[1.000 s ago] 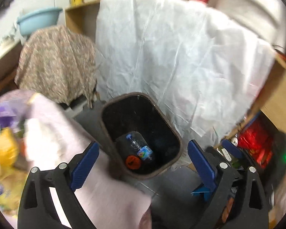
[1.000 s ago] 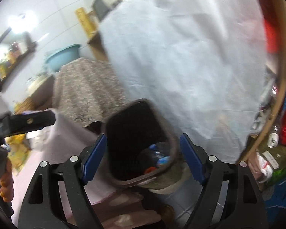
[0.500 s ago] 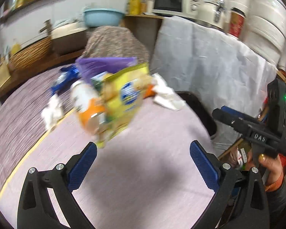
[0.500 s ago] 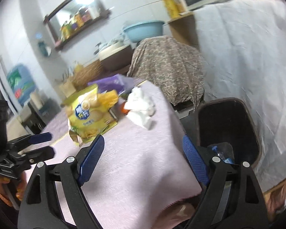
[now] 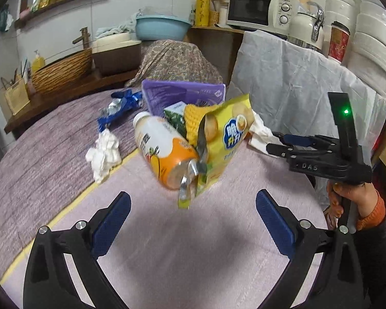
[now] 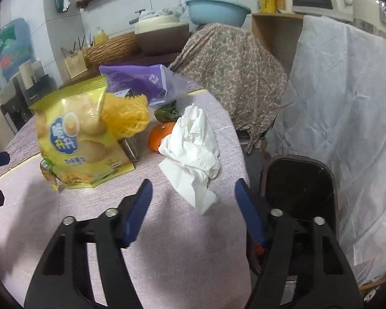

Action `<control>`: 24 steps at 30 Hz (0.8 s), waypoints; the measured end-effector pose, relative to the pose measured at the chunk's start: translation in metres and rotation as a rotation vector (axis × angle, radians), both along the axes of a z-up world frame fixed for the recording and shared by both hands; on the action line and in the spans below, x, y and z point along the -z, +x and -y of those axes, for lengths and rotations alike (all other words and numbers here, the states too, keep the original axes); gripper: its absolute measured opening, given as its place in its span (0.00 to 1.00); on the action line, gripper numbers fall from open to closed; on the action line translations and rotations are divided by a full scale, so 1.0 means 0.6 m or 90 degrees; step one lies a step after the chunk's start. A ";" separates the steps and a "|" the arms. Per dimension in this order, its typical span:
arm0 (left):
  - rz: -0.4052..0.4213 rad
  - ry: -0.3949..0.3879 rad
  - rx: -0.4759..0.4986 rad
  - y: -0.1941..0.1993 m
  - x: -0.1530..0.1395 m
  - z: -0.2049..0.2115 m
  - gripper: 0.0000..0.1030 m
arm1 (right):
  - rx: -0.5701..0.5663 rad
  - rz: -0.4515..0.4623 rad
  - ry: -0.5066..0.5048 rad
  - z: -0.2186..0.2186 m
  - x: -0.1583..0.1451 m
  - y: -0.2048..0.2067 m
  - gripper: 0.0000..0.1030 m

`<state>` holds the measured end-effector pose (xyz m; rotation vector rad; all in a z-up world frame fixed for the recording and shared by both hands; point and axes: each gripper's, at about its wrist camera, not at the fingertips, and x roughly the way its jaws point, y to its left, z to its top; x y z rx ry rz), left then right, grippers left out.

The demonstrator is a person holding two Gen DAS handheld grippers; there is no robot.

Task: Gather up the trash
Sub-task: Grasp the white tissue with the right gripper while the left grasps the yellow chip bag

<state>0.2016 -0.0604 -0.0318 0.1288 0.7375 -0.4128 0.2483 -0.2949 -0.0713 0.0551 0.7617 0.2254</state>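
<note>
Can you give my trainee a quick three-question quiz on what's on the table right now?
1. True or false: the left gripper is holding the yellow chip bag.
2. Which piece of trash lies nearest ahead of the right gripper? A. crumpled white tissue B. blue wrapper C. purple bag
3. Fill in: the dark trash bin stands beside the table's ____ edge in the right wrist view.

Key: 1 false, its jaws are open and empty. 2 A. 3 right.

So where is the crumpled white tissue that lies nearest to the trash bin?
In the right wrist view the crumpled white tissue lies at the table's right edge, against an orange fruit, just left of the dark trash bin on the floor.
</note>
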 end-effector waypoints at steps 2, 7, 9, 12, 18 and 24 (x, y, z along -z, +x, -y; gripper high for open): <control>0.009 0.007 0.014 0.013 -0.004 0.013 0.94 | -0.001 0.001 -0.007 0.000 0.005 0.010 0.50; 0.033 0.048 0.049 0.050 -0.008 0.046 0.94 | -0.026 -0.020 -0.020 -0.007 0.019 0.018 0.14; 0.043 0.069 0.060 0.063 -0.007 0.058 0.94 | -0.019 -0.013 -0.021 -0.007 0.020 0.014 0.10; 0.040 0.086 0.078 0.081 -0.007 0.075 0.94 | -0.004 -0.010 0.011 0.006 0.019 0.004 0.08; 0.033 0.101 0.101 0.091 -0.003 0.095 0.80 | -0.004 -0.003 0.026 0.010 0.016 -0.018 0.08; 0.013 0.112 0.117 0.092 0.009 0.107 0.52 | 0.001 -0.008 0.052 0.012 0.018 -0.026 0.08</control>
